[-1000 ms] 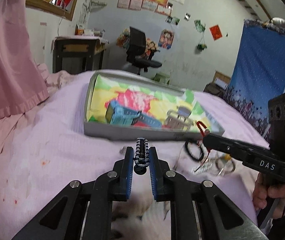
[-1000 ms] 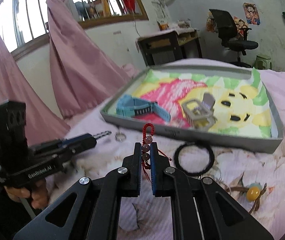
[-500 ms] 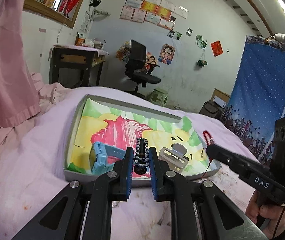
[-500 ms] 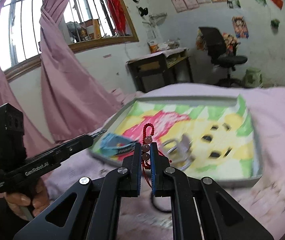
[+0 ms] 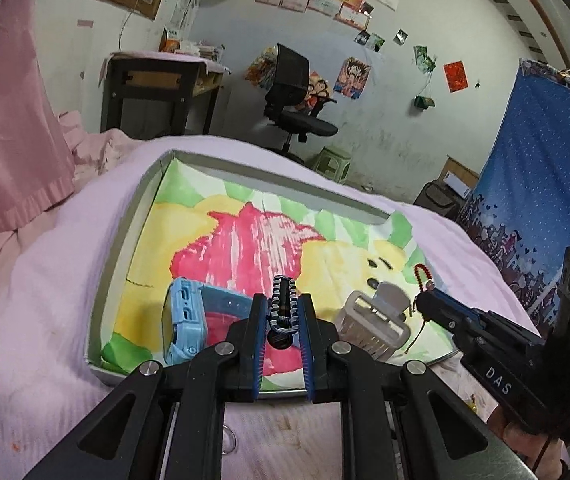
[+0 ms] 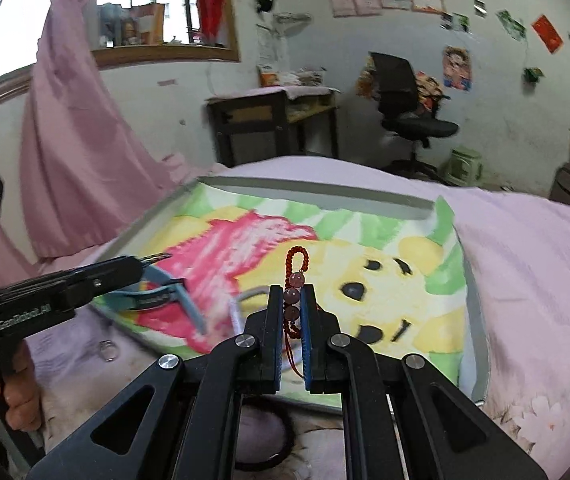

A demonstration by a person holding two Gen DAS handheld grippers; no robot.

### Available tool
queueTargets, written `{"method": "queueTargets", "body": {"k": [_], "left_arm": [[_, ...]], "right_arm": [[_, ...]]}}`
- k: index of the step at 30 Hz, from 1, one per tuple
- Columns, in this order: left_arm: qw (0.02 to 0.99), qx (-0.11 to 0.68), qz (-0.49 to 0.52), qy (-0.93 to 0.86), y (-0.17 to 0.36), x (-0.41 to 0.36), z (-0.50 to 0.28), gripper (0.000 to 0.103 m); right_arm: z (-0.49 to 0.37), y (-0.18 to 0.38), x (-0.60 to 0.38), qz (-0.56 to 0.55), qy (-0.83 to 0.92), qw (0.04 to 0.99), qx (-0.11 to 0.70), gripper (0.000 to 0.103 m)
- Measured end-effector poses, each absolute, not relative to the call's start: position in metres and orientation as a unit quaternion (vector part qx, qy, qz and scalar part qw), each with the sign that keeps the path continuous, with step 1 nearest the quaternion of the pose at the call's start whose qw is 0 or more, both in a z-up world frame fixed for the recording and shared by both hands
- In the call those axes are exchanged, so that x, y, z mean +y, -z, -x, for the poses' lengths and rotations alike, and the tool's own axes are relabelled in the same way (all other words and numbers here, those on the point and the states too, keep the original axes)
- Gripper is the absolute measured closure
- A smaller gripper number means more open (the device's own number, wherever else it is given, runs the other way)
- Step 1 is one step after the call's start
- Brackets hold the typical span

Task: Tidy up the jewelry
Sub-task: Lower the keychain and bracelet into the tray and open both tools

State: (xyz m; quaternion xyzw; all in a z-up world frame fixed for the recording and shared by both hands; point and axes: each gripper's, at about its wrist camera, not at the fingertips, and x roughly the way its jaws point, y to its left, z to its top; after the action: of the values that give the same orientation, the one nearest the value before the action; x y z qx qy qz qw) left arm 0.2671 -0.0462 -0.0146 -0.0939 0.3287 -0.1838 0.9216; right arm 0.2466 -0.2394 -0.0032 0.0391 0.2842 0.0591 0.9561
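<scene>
My left gripper (image 5: 282,304) is shut on a black-and-white braided bracelet (image 5: 283,308) and holds it above the near edge of the grey tray (image 5: 113,264) with the cartoon lining. My right gripper (image 6: 292,294) is shut on a red bead bracelet (image 6: 295,280) with pink beads, held over the tray (image 6: 473,320). It also shows at the right of the left wrist view (image 5: 423,304). A blue watch (image 5: 183,320) and a grey hair clip (image 5: 377,320) lie in the tray.
The tray lies on a pink bedspread (image 5: 37,320). A small ring (image 6: 107,350) and a black hair tie (image 6: 273,456) lie on the bed before the tray. Pink curtain (image 5: 1,120) at left; desk (image 5: 157,92) and office chair (image 5: 297,108) behind.
Both grippers have risen from the bedspread and moved forward over the tray, each still holding its bracelet. The loose items on the bed have dropped out of the left wrist view.
</scene>
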Motion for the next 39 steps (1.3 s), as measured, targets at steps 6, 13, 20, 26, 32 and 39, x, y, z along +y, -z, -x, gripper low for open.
{"method": "queueTargets", "body": {"k": [6, 13, 20, 26, 32, 39], "left_arm": [[0.914, 0.352, 0.084, 0.185, 0.023, -0.049, -0.271, 0.088], [0.908, 0.37, 0.061, 0.185, 0.026, -0.057, -0.271, 0.088], [0.908, 0.373, 0.055, 0.182, 0.026, -0.058, -0.269, 0.088], [0.91, 0.37, 0.051, 0.177, 0.022, -0.057, -0.263, 0.079], [0.927, 0.331, 0.06, 0.166, 0.007, -0.048, -0.242, 0.042], [0.947, 0.277, 0.056, 0.153, -0.012, -0.038, -0.209, 0.019]], "right_arm": [[-0.252, 0.016, -0.248, -0.052, -0.029, 0.947, 0.317, 0.095], [-0.258, 0.03, -0.248, -0.051, -0.029, 0.931, 0.36, 0.095], [-0.259, 0.034, -0.246, -0.052, -0.034, 0.926, 0.372, 0.094], [-0.25, 0.028, -0.25, -0.057, -0.023, 0.932, 0.359, 0.069], [-0.223, 0.011, -0.251, -0.052, -0.014, 0.949, 0.312, 0.054], [-0.187, -0.008, -0.25, -0.052, -0.015, 0.966, 0.254, 0.03]]}}
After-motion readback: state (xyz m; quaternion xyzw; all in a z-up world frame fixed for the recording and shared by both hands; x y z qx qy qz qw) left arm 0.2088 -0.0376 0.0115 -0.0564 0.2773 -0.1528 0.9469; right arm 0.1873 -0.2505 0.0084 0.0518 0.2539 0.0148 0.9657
